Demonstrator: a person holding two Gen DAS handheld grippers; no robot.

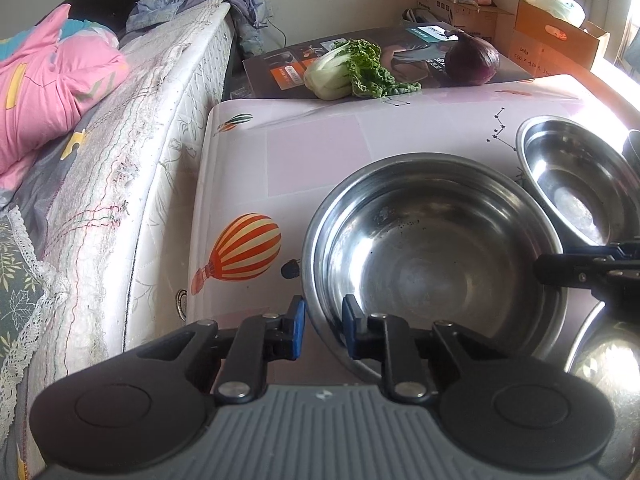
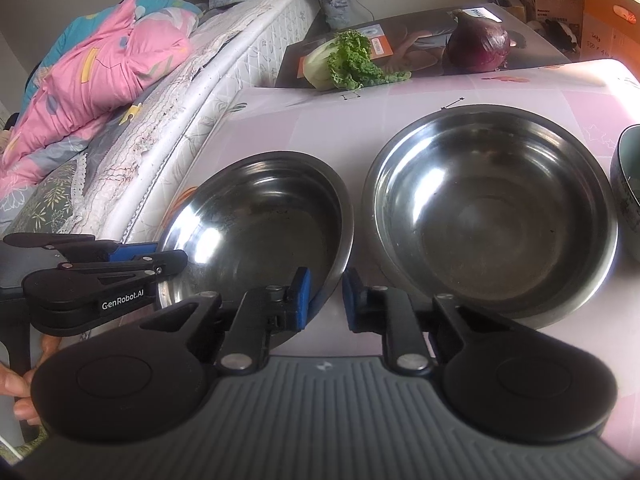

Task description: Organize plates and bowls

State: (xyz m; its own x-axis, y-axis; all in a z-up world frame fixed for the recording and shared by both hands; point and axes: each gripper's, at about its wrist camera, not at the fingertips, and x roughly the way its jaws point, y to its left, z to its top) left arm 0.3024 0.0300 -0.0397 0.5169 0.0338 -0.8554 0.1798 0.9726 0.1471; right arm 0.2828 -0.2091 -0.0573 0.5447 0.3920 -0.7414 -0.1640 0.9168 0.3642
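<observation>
Both tongs gripped one steel bowl [image 2: 256, 224] by opposite sides of its rim: left gripper [image 1: 323, 326] on the near-left edge, right gripper [image 2: 326, 300] on the near-right. It sat on the pink table [image 1: 312, 148], beside a second steel bowl [image 2: 492, 208], likely for nesting.
</observation>
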